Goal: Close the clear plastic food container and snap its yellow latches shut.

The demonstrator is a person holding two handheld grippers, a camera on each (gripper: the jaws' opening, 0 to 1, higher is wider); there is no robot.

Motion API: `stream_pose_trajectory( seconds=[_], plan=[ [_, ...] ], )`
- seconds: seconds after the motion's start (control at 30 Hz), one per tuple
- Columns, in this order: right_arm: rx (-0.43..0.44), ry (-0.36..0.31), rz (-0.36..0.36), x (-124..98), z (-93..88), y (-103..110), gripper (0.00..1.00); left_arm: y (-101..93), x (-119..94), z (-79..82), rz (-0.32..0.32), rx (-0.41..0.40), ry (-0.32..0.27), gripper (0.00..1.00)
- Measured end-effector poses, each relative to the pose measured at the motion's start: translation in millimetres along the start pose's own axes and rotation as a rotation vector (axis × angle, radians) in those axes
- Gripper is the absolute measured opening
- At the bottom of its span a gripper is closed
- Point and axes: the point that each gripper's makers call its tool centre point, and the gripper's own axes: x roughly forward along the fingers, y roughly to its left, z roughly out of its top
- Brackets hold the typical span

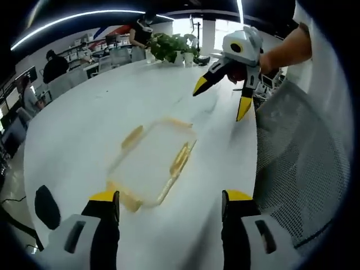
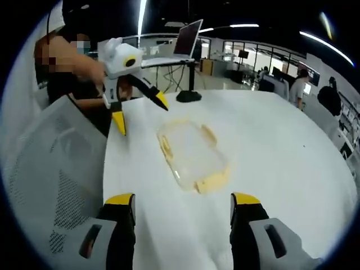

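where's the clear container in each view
Left gripper view: the container lies on the white table, centre, just ahead of this gripper.
Right gripper view: centre, slightly above the middle.
Shared landmark: the mesh chair back at the table's edge.

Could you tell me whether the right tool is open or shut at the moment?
Open: the right tool shows its yellow-tipped jaws spread wide apart, empty, with the clear container lying on the white table beyond them.

White table point(image 1: 84, 129) bears potted plants point(image 1: 171, 46) at far edge, laptop point(image 2: 187, 38) raised on stand point(image 2: 190, 84); mesh chair point(image 1: 306, 163) beside it; people seated at desks point(image 1: 55, 66) beyond.
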Motion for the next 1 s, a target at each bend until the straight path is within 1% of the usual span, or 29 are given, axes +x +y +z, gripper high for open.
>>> stream_pose_trajectory(
  seconds=[0.03,0.1,0.13,0.17,0.3,0.33,0.4,0.47,0.5,0.53,0.57,0.6,0.63,0.73,0.8,0.83,0.9,0.93,1.0],
  plan=[
    [-0.020,0.000,0.004,1.6,2.1,-1.4,0.68,3.5,-0.1,-0.6,-0.004,0.007,0.004,0.74],
    [-0.050,0.019,0.013,6.2,3.3,-5.1,0.68,8.9,-0.8,-0.4,-0.010,0.031,0.019,0.74],
    [-0.071,0.016,0.013,7.5,5.7,-6.6,0.68,11.4,-1.2,-1.1,-0.013,0.039,0.026,0.73],
    [-0.083,0.007,0.015,10.1,9.5,-9.2,0.68,14.9,-1.5,-0.9,-0.015,0.045,0.031,0.73],
    [-0.115,0.028,0.025,15.3,10.9,-15.5,0.68,25.9,0.6,-1.3,-0.022,0.071,0.047,0.72],
    [-0.130,0.042,0.036,18.6,9.3,-17.8,0.68,27.4,1.4,-2.4,-0.027,0.078,0.054,0.71],
    [-0.158,0.061,0.045,21.8,7.0,-20.8,0.68,31.2,3.9,-6.8,-0.035,0.123,0.085,0.71],
    [-0.166,0.070,0.052,24.1,5.7,-22.5,0.68,31.9,5.7,-8.0,-0.041,0.140,0.094,0.71],
    [-0.171,0.069,0.057,24.8,5.8,-22.5,0.68,32.4,6.1,-7.3,-0.045,0.159,0.088,0.71],
    [-0.175,0.070,0.063,26.0,6.0,-22.7,0.68,32.5,7.2,-9.2,-0.053,0.167,0.094,0.71],
    [-0.191,0.084,0.070,27.9,3.8,-22.9,0.68,32.9,8.1,-11.9,-0.061,0.174,0.110,0.70],
    [-0.206,0.095,0.075,29.3,2.6,-23.4,0.68,34.1,8.8,-15.0,-0.061,0.197,0.128,0.70],
    [-0.214,0.097,0.078,31.0,2.3,-24.0,0.68,34.8,9.5,-15.5,-0.062,0.207,0.130,0.70],
    [-0.233,0.113,0.086,35.6,2.5,-27.0,0.67,37.1,12.3,-18.1,-0.070,0.217,0.140,0.68],
    [-0.242,0.113,0.098,39.5,3.6,-27.6,0.67,40.2,13.9,-17.5,-0.067,0.223,0.144,0.67],
    [-0.247,0.125,0.102,41.2,2.2,-28.5,0.67,41.5,14.9,-16.7,-0.068,0.227,0.146,0.67],
    [-0.250,0.127,0.126,45.2,1.9,-26.9,0.67,43.1,16.7,-15.8,-0.071,0.233,0.153,0.67],
    [-0.256,0.144,0.121,47.2,0.1,-28.7,0.67,45.4,17.5,-16.1,-0.071,0.242,0.155,0.67],
    [-0.267,0.141,0.125,49.8,0.8,-29.5,0.67,48.8,19.2,-16.9,-0.070,0.250,0.165,0.66]
  ],
)
